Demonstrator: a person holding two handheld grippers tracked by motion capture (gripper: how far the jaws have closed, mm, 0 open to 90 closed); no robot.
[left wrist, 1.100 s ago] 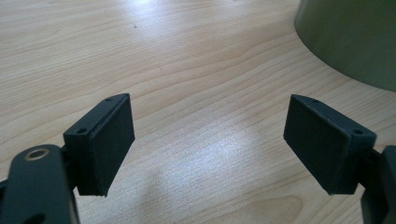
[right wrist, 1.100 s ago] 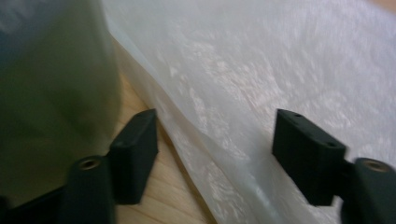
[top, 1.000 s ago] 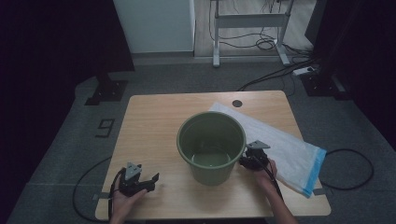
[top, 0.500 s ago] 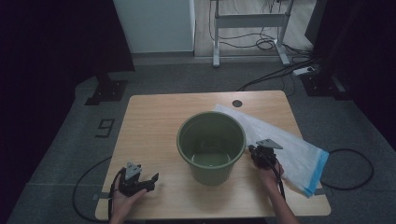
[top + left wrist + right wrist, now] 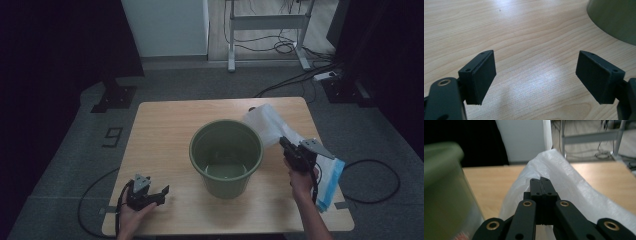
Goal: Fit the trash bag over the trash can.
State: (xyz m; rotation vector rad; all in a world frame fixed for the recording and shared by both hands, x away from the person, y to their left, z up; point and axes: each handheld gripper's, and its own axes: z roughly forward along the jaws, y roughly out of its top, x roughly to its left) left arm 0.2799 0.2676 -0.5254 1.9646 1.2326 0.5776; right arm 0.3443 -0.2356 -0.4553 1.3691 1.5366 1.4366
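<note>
A green bucket stands upright in the middle of the wooden table. To its right, my right gripper is shut on a white plastic bag with a blue edge and holds one end of it off the table. In the right gripper view the jaws are pressed together with the bag bunched around their tips, and the bucket is blurred at the left. My left gripper rests open at the front left with nothing in it. Its pads stand wide apart over bare wood, with the bucket ahead.
The rest of the bag trails over the table's right edge near a cable on the floor. A small dark disc lies at the table's far right. A white cabinet and a desk frame stand beyond the table.
My right gripper has risen beside the bucket and pulled the bag up with it, so the flat sheet now stands bunched. The left gripper has stayed put.
</note>
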